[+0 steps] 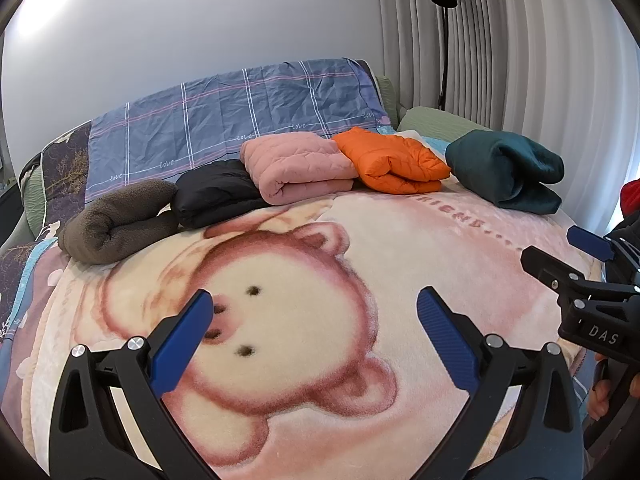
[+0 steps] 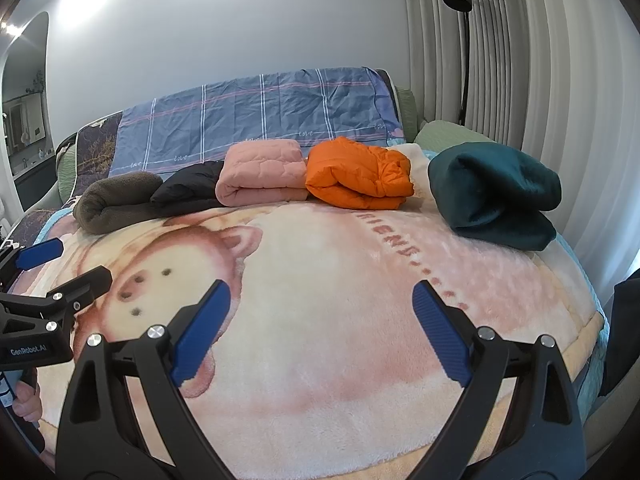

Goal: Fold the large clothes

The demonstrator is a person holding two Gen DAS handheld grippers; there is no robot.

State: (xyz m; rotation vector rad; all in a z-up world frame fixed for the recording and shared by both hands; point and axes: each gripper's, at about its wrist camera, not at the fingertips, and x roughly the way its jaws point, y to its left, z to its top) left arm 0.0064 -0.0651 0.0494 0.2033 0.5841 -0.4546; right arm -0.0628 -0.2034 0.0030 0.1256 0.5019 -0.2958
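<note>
While both hang above the bear blanket (image 1: 320, 360), the left gripper (image 1: 314, 336) and the right gripper (image 2: 320, 328) stand with jaws spread wide, holding nothing. Five folded garments lie in a row at the far edge of that blanket: a brown fleece (image 1: 116, 224), a black jacket (image 1: 216, 196), a pink quilted jacket (image 1: 296, 166), an orange puffer jacket (image 1: 392, 160), and, a little apart from it, a teal sweater (image 1: 504, 170).

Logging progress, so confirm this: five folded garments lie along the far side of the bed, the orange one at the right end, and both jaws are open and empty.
Wrong on one point: the teal garment is at the right end; the orange one sits left of it, as the right wrist view shows. The rest stands.
</note>
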